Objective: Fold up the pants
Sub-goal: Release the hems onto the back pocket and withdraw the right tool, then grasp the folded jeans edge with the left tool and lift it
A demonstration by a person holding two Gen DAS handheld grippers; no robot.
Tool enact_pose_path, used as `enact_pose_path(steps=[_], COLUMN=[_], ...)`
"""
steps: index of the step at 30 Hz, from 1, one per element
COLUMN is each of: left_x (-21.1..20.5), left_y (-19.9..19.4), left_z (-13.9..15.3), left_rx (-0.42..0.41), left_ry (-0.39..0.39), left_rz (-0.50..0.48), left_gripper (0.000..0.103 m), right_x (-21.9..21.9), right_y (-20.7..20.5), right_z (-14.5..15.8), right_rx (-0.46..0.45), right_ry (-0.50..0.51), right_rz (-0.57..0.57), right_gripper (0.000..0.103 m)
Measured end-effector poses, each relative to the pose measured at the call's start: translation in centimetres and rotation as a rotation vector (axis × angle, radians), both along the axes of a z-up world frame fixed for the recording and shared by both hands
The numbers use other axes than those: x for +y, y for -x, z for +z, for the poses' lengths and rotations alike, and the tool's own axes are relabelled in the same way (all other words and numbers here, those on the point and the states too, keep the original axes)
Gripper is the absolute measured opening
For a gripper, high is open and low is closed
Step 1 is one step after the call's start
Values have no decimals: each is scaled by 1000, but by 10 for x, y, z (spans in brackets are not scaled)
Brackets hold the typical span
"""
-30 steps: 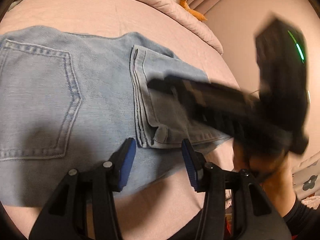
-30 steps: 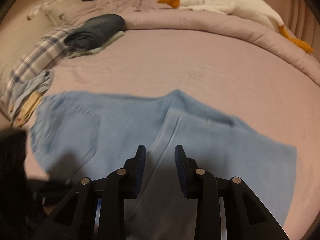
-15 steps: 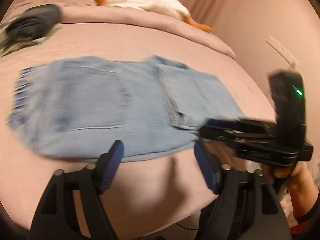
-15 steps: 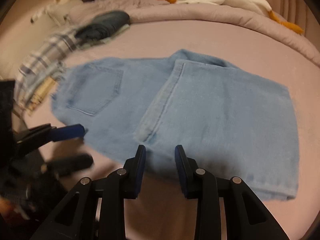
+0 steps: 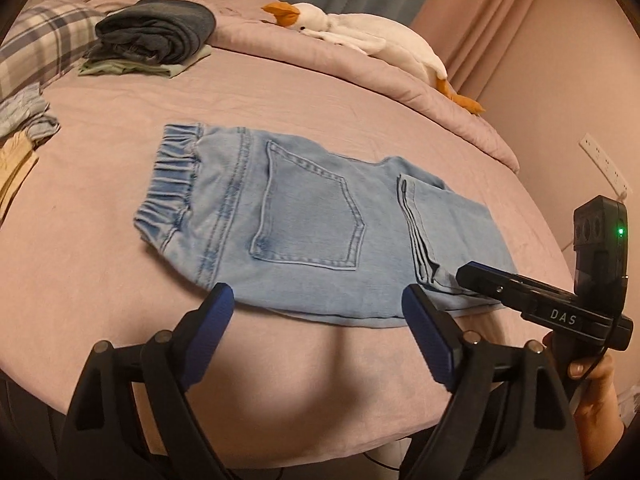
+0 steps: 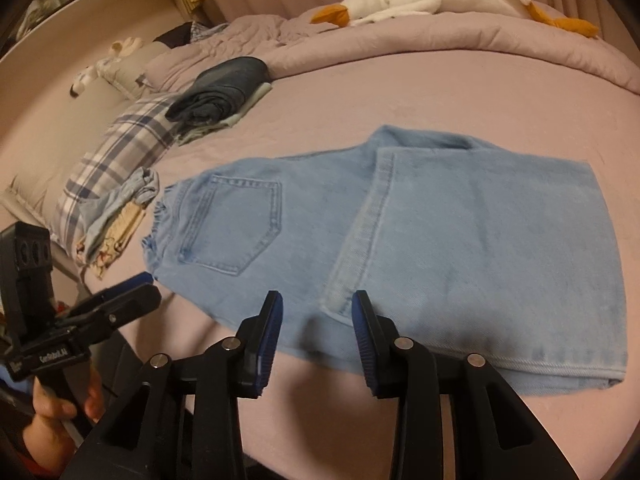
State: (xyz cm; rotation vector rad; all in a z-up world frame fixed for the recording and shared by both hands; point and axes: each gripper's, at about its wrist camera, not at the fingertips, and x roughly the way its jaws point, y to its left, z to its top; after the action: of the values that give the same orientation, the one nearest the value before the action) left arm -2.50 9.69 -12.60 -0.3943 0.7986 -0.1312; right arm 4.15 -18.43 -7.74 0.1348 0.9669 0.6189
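Light blue jeans lie folded flat on the pink bed, elastic waistband at the left, back pocket up, legs folded over at the right. They also show in the right wrist view. My left gripper is open wide and empty, pulled back above the bed's near edge. My right gripper is open and empty, just off the jeans' near edge. The right gripper also shows at the right of the left wrist view, the left one at the lower left of the right wrist view.
A folded stack of dark clothes sits at the back left, by a plaid pillow. More folded clothes lie at the left edge. A white goose plush rests on the rolled duvet. A wall stands to the right.
Both grippers have pulled back from the jeans toward the bed's near edge. The left gripper has opened wider. The jeans lie still, folded.
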Motion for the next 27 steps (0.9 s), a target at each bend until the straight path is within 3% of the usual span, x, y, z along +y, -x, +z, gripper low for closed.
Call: enact_pose_path(steps=[2,14,21,27], left_x=[3,36,71,82], left_y=[-1,9,11,-5], left_z=[-2,-20,-39,-37], left_rx=[7,44,70,61], left_ry=[23,149,379,452], left_rz=[8,98,172,189], left_gripper=[93,94,94,94], right_x=[2,18,23,26], right_y=[-1,-3,-2,-2], right_z=[1,0,-1,-3], right_rx=[1,27,35,41], right_ry=[-3,-8,6,26], right_rz=[5,33,53,59], right_gripper=[55,55,55,55])
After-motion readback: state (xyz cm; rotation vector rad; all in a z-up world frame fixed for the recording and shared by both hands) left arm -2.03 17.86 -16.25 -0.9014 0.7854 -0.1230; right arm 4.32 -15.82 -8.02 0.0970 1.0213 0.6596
